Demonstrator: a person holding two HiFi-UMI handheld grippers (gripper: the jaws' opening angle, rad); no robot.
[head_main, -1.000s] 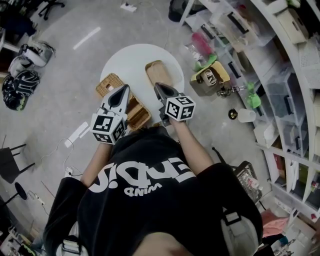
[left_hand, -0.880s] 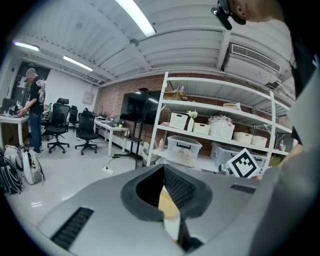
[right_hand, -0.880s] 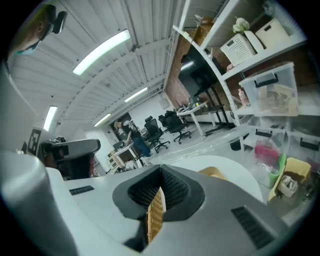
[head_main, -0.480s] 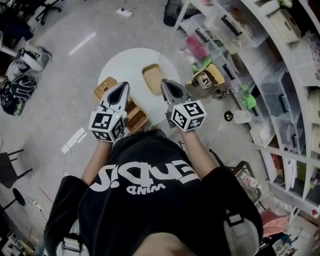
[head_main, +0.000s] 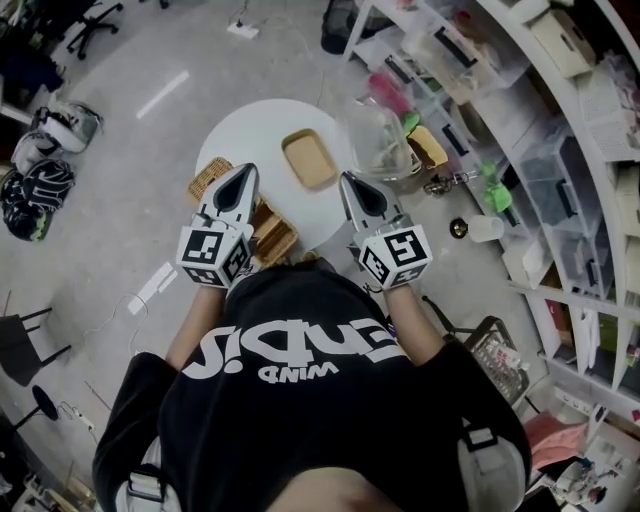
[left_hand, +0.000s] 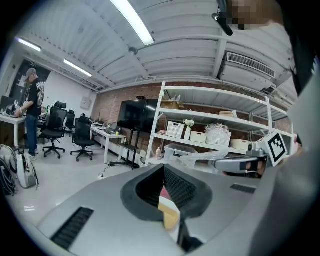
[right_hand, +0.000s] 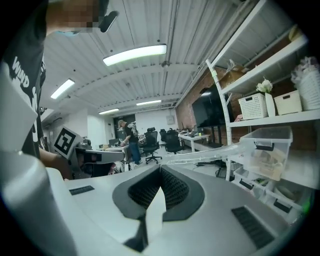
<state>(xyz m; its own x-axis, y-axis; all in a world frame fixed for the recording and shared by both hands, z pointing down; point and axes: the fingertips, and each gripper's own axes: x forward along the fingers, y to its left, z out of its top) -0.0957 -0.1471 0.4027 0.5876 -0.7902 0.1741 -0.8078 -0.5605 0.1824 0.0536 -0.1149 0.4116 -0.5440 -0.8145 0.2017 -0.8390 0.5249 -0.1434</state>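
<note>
Left gripper (left_hand: 163, 167) closed (fingers touching), shelving (left_hand: 215, 116) beyond

Overhead head view, level tool views

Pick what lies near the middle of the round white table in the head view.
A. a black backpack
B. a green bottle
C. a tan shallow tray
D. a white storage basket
C: the head view shows a tan shallow tray lying flat on the round white table, just ahead of the left gripper and the right gripper.
</note>
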